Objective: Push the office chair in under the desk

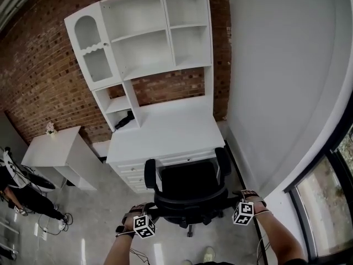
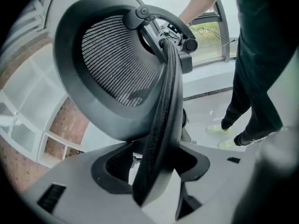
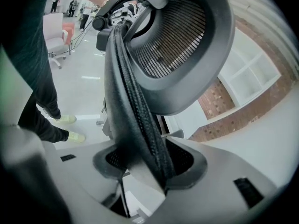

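A black mesh office chair (image 1: 190, 186) stands in front of the white desk (image 1: 165, 131), its seat reaching into the knee space below the desktop. My left gripper (image 1: 144, 225) is at the left edge of the backrest and my right gripper (image 1: 244, 212) at the right edge. In the left gripper view the padded backrest rim (image 2: 161, 125) runs between the jaws of the left gripper (image 2: 156, 162), with a gap showing beside it. In the right gripper view the rim (image 3: 131, 115) likewise passes between the open jaws of the right gripper (image 3: 149, 164). The curved mesh headrest (image 3: 182, 41) rises above.
A white hutch (image 1: 149, 32) tops the desk against the brick wall. A small white side table (image 1: 55, 148) stands to the left, with a person (image 1: 22, 195) and cables beyond it. A white wall and a window (image 1: 325, 197) close in on the right. My own legs (image 2: 257, 87) stand behind the chair.
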Motion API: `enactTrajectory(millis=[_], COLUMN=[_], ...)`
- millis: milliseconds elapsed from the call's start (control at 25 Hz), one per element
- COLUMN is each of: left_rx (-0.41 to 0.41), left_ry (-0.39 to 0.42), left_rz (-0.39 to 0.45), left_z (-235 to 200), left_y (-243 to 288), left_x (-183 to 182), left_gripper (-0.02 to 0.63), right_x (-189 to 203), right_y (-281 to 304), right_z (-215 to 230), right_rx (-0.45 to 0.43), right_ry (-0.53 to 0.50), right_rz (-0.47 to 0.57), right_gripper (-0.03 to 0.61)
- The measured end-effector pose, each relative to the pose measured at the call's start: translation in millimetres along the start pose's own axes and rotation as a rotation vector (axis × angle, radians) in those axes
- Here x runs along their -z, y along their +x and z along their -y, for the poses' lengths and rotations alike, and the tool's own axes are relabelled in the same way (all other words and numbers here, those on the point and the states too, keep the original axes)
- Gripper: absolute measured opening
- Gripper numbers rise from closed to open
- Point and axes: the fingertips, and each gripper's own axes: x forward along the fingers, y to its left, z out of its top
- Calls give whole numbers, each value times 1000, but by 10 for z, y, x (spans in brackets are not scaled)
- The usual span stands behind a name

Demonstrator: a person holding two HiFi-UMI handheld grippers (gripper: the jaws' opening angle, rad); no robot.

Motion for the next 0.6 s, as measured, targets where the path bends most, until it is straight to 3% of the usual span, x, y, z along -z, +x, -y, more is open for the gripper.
enactTrajectory(millis=[240, 600], left_rx=[-7, -26], left_ry=[-3, -223], left_rz=[12, 165], left_z=[-30, -25], left_y=[-252, -814], left_x=[-27, -249], left_gripper=[236, 233], right_x=[72, -33], right_y=[-243, -835], right_z=[82, 150], right_rx=[40, 99], right_ry=[46, 298], right_rz=[-16, 24], right_gripper=[212, 219])
